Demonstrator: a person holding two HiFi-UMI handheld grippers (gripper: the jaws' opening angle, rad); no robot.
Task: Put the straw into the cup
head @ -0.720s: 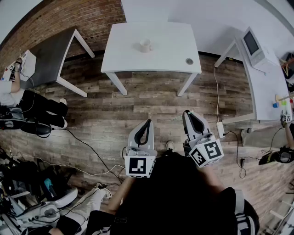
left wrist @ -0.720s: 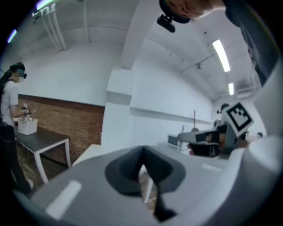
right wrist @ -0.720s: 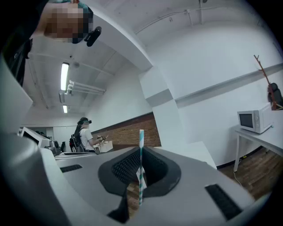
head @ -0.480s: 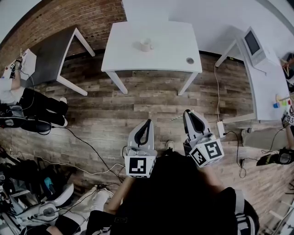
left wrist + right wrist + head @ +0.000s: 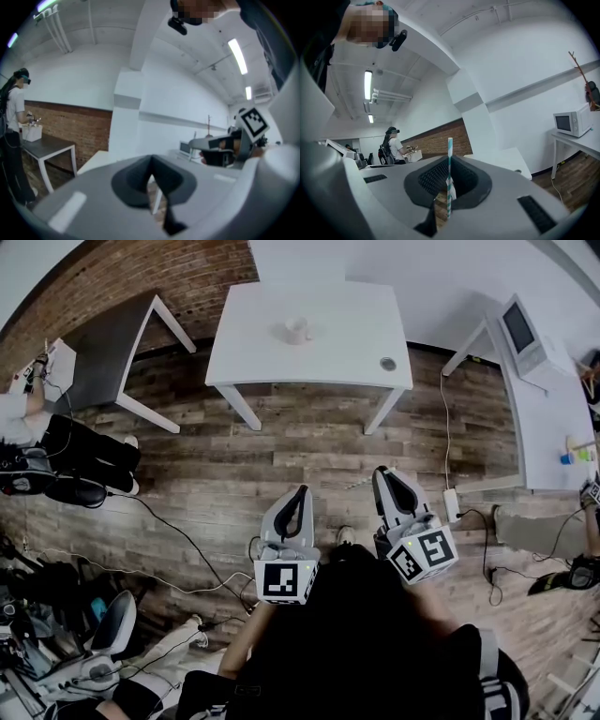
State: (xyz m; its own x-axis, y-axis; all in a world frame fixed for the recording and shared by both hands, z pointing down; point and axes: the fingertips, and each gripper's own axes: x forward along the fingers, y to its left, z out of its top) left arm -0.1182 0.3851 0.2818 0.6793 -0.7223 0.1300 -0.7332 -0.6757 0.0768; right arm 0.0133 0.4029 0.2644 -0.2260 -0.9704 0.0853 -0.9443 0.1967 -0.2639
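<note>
head view: a white desk (image 5: 309,362) stands ahead on the plank floor (image 5: 281,446), and the cup (image 5: 297,331) sits about the middle of it, a little toward its left edge. a small round thing (image 5: 387,364) lies near the desk's near right corner. both claws hang over the floor, well apart from the desk's near edge: the left claw (image 5: 302,490) and the right claw (image 5: 382,472) side by side, each pointing toward the desk. a dark desk (image 5: 103,352) stands to the left by the brick wall, with a person (image 5: 56,451) beside it. a microwave (image 5: 520,329) sits on another white desk at the right. cables (image 5: 178,540) trail over the floor.

left gripper view: the left claw (image 5: 151,160) is clenched, its jaws pressed together with nothing between them. past it show the white desk's corner (image 5: 101,159), the dark desk (image 5: 47,147) with a person (image 5: 11,122) standing at it, and the right claw's marker cube (image 5: 253,122) off to the right.

right gripper view: the right claw (image 5: 448,185) is clenched on the straw (image 5: 450,150), a teal-and-white striped one that stands upright between the jaws, its top end rising above them. the white desk (image 5: 508,158) lies beyond, the microwave (image 5: 569,123) to the right, a person (image 5: 393,146) far off at the left.
</note>
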